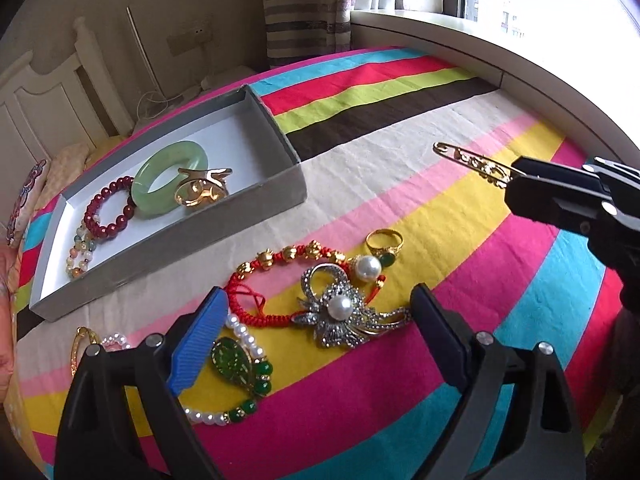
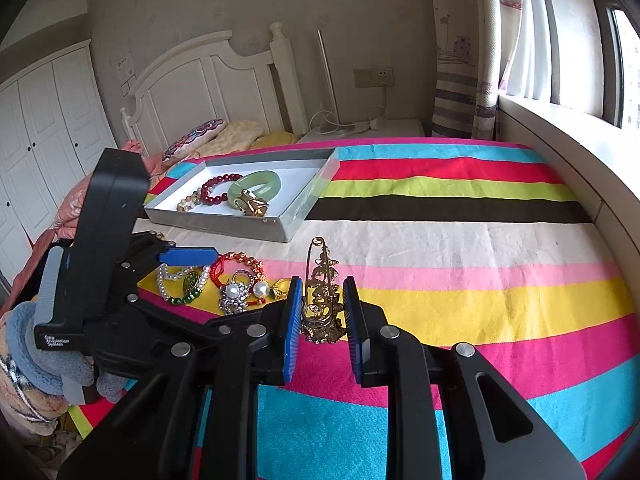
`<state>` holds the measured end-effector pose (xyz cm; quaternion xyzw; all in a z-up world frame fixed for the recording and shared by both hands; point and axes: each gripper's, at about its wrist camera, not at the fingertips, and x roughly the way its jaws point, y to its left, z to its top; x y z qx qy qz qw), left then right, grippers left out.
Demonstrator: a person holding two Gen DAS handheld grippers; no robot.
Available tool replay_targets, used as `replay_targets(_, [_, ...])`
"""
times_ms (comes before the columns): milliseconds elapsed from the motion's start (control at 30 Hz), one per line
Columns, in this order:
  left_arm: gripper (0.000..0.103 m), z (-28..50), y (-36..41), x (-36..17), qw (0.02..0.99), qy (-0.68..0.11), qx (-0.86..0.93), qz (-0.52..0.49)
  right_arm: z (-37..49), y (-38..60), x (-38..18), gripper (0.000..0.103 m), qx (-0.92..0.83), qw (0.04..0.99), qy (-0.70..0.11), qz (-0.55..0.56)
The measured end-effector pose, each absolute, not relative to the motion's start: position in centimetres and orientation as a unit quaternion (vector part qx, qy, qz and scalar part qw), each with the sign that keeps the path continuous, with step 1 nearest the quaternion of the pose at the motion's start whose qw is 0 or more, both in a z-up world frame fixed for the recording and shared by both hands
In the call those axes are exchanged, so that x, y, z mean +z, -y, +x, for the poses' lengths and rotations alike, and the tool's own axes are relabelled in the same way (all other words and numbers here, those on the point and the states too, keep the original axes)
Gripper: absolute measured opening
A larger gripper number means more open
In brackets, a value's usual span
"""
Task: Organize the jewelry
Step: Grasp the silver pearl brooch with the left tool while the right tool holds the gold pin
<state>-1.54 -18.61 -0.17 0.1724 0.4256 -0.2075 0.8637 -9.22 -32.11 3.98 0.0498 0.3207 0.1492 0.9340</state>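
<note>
My right gripper point(image 2: 322, 300) is shut on a gold pin brooch point(image 2: 320, 280) and holds it above the striped bedspread; it also shows in the left wrist view point(image 1: 480, 166). My left gripper point(image 1: 320, 320) is open and hovers over a silver pearl brooch point(image 1: 344, 312). Around it lie a red cord bracelet point(image 1: 280, 268), a gold ring with a green stone point(image 1: 384, 242) and a pearl and green necklace point(image 1: 236, 364). A grey box point(image 1: 224, 224) holds a jade bangle point(image 1: 168, 178), a gold piece point(image 1: 204, 190) and bead bracelets point(image 1: 108, 212).
A gold bangle point(image 1: 80, 344) lies at the left near the bed edge. A window ledge point(image 1: 480, 44) runs along the right. A white headboard point(image 2: 200, 84) and pillows point(image 2: 200, 140) stand beyond the box.
</note>
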Motion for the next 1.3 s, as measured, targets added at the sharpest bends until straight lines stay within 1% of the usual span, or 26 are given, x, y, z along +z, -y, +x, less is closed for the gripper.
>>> replay_targets(100, [0.091,-1.8,17.1,-0.2,0.866,-0.427,-0.201,0.166,-9.2,32.2,4.0,0.021,0.150,0.934,-0.320,0.051])
replay_targets(133, [0.086,-1.8,16.6,-0.1,0.865,-0.428,-0.204,0.162,-9.2,32.2,4.0,0.021,0.151,0.934,-0.320,0.051])
replay_targets(167, [0.078,-1.8,16.3,-0.1,0.864,-0.428,-0.211,0.157,-9.2,32.2,4.0,0.021,0.151,0.934,-0.320,0.051])
replay_targets(233, [0.071,-2.1,16.1,0.1,0.864,-0.424,-0.220,0.160,-9.2,32.1,4.0,0.021,0.152,0.934,-0.320,0.050])
replay_targets(400, [0.071,-2.1,17.5,0.5,0.863,-0.411,-0.235,0.176,-9.2,32.1,3.9,0.021,0.151,0.934,-0.320,0.048])
replay_targets(533, [0.068,-1.9,18.3,0.2,0.862,-0.409,-0.233,0.190,-9.2,32.2,3.9,0.021,0.151,0.934,-0.321,0.052])
replay_targets(600, [0.059,-2.0,18.0,0.2,0.864,-0.408,-0.232,0.184,-9.2,32.2,4.0,0.021,0.152,0.934,-0.320,0.052])
replay_targets(633, [0.049,-2.0,17.7,0.3,0.867,-0.405,-0.227,0.183,-9.2,32.2,4.0,0.021,0.153,0.934,-0.319,0.053])
replay_targets(667, [0.036,-2.0,17.3,0.5,0.868,-0.403,-0.231,0.177,-9.2,32.3,4.0,0.021,0.154,0.934,-0.319,0.054])
replay_targets(700, [0.035,-2.0,17.0,0.6,0.865,-0.406,-0.243,0.166,-9.2,32.3,3.9,0.021,0.154,0.934,-0.319,0.055])
replay_targets(733, [0.032,-2.1,16.8,0.8,0.864,-0.406,-0.253,0.157,-9.2,32.3,3.9,0.021,0.155,0.934,-0.318,0.056])
replay_targets(800, [0.021,-2.4,16.7,1.1,0.864,-0.398,-0.263,0.159,-9.3,32.3,4.0,0.021,0.155,0.934,-0.317,0.056])
replay_targets(900, [0.020,-2.7,17.1,1.1,0.863,-0.397,-0.261,0.168,-9.3,32.3,4.0,0.021,0.155,0.934,-0.317,0.057])
replay_targets(933, [0.022,-2.7,17.2,1.1,0.863,-0.398,-0.260,0.169,-9.3,32.4,3.9,0.021,0.155,0.934,-0.317,0.057])
replay_targets(1033, [0.047,-2.4,17.3,0.7,0.862,-0.403,-0.258,0.168,-9.3,32.3,3.9,0.021,0.154,0.934,-0.318,0.056])
replay_targets(1133, [0.047,-1.9,17.4,0.2,0.859,-0.407,-0.258,0.174,-9.3,32.3,3.9,0.021,0.154,0.934,-0.318,0.056])
replay_targets(1200, [0.045,-1.8,17.3,0.2,0.858,-0.411,-0.261,0.166,-9.3,32.3,3.9,0.021,0.154,0.934,-0.317,0.057])
replay_targets(1233, [0.038,-1.7,17.3,0.2,0.858,-0.410,-0.260,0.166,-9.3,32.3,3.9,0.021,0.154,0.934,-0.318,0.057])
replay_targets(1267, [0.033,-1.7,17.2,0.2,0.859,-0.409,-0.259,0.168,-9.3,32.4,3.9,0.021,0.155,0.934,-0.318,0.058])
replay_targets(1300, [0.032,-1.9,17.1,0.2,0.860,-0.407,-0.259,0.168,-9.2,32.4,3.9,0.021,0.155,0.933,-0.318,0.059])
